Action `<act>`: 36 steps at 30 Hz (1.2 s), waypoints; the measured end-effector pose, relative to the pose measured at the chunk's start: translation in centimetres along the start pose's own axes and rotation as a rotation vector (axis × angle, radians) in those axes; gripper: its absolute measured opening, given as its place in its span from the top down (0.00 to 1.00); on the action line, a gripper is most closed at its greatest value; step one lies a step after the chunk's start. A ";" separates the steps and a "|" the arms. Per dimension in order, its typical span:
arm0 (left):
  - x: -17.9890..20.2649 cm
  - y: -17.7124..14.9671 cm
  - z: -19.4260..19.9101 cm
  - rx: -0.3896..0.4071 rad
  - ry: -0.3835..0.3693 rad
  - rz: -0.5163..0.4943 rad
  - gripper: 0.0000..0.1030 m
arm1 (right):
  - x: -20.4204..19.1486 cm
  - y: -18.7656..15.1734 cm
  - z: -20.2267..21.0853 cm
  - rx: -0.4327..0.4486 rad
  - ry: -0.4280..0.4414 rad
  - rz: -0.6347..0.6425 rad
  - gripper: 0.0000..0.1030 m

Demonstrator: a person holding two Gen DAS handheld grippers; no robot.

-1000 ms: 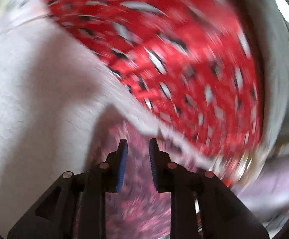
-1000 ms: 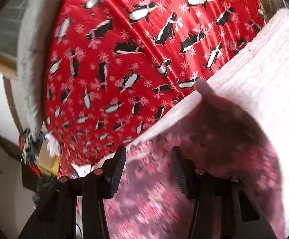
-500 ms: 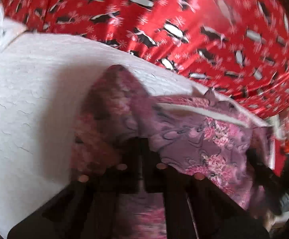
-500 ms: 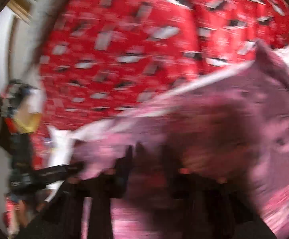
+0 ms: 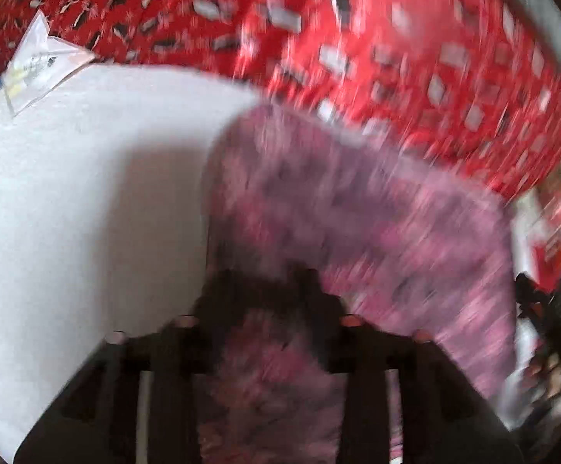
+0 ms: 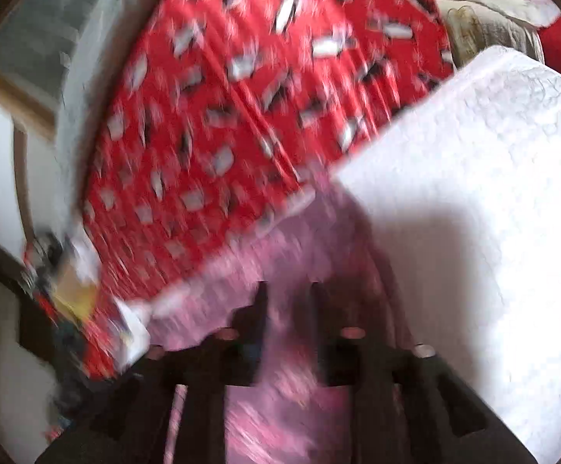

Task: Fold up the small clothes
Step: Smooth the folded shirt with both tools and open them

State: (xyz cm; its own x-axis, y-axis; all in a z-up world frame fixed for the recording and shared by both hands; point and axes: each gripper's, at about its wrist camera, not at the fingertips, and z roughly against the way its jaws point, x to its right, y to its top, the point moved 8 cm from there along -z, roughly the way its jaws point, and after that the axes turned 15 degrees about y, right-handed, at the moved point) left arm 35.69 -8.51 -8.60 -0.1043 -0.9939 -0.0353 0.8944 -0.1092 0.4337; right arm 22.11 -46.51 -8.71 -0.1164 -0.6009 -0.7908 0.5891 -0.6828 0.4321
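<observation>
A pink and purple floral garment [image 5: 358, 208] lies on a white quilted cover [image 5: 87, 193], stretched between both grippers. My left gripper [image 5: 269, 290] sits over its near edge with the fingers apart and cloth showing between them. My right gripper [image 6: 286, 301] is over the garment [image 6: 280, 386] in the right wrist view, fingers apart, with cloth between them. Both views are blurred by motion.
A red blanket with black and white penguins [image 5: 396, 38] lies beyond the white cover [image 6: 493, 193]. A clear plastic bag [image 5: 36, 65] lies at the cover's far left corner. Clutter shows at the far right [image 5: 551, 309] and at the left [image 6: 60, 278].
Both grippers were shut on the garment half a second ago. Now their fingers stand apart. The garment has come down flatter on the white cover and both cameras have swung.
</observation>
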 end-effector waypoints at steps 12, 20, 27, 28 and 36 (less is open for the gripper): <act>-2.0 -8.2 2.1 -0.060 -0.034 0.056 0.60 | 2.3 -5.9 7.2 -0.012 -0.188 -0.015 0.57; -2.4 -10.2 2.6 -0.054 -0.033 0.056 0.59 | 2.6 -5.9 8.8 -0.020 -0.241 0.039 0.96; -3.6 -8.1 5.8 -0.034 -0.112 0.140 0.60 | -2.3 -5.4 10.5 0.115 -0.157 0.085 0.83; -3.0 -7.2 6.2 -0.020 -0.114 0.138 0.60 | -3.4 -5.1 10.2 0.117 -0.133 0.099 0.82; 1.2 -1.9 3.1 -0.041 -0.038 0.022 0.59 | -5.9 -4.5 2.9 0.008 -0.118 0.188 0.76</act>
State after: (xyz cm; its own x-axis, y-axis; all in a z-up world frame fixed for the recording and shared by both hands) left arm 32.51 -9.43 -6.67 -0.1004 -0.9949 0.0082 0.9138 -0.0890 0.3963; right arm 17.87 -41.09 -4.72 -0.0982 -0.7621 -0.6400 0.6031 -0.5572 0.5709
